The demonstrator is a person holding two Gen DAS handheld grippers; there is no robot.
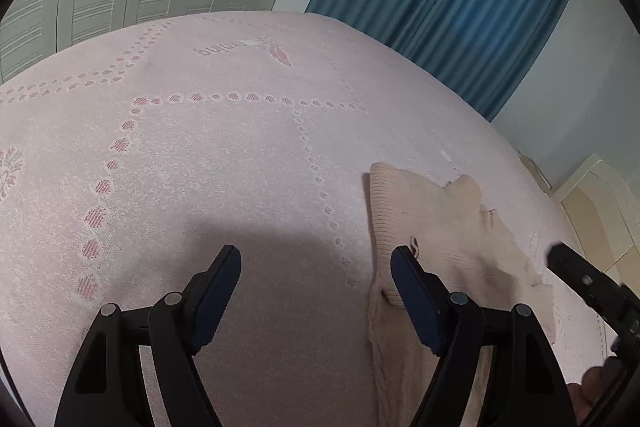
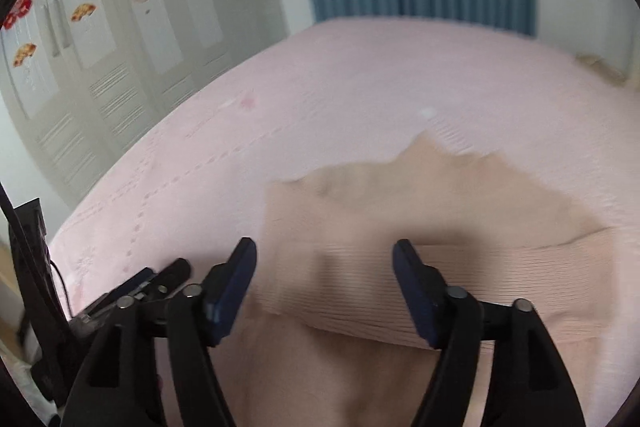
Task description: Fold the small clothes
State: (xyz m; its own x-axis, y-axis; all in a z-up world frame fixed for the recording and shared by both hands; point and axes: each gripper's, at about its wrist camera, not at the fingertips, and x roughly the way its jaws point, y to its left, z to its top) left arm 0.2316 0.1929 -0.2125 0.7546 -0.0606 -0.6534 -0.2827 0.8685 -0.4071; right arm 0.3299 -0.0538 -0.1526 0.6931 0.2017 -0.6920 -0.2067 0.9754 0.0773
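Clearly the beige ribbed knit garment (image 2: 420, 267) is light, soft and limp: it lies on the pink patterned bedspread (image 1: 240, 147), bunched and partly doubled over itself, with one ribbed band running across a smoother layer in the right wrist view. It will likely sag and stretch if lifted by one point, and the loose knit could slide over itself on a fold.

The right gripper (image 2: 324, 291) hangs just over the garment's ribbed part, fingers spread wide with nothing pinched between them; the picture is motion-blurred, so I cannot tell whether the tips touch the cloth. The left gripper (image 1: 316, 291) is spread too, empty, over bare bedspread at the garment's left edge, its right finger (image 1: 416, 295) overlapping that edge.

Best holds, I judge, are the firmer ribbed hem or a corner, one gripper at each end, pinching both layers so the cloth stays taut and flat when carried over.
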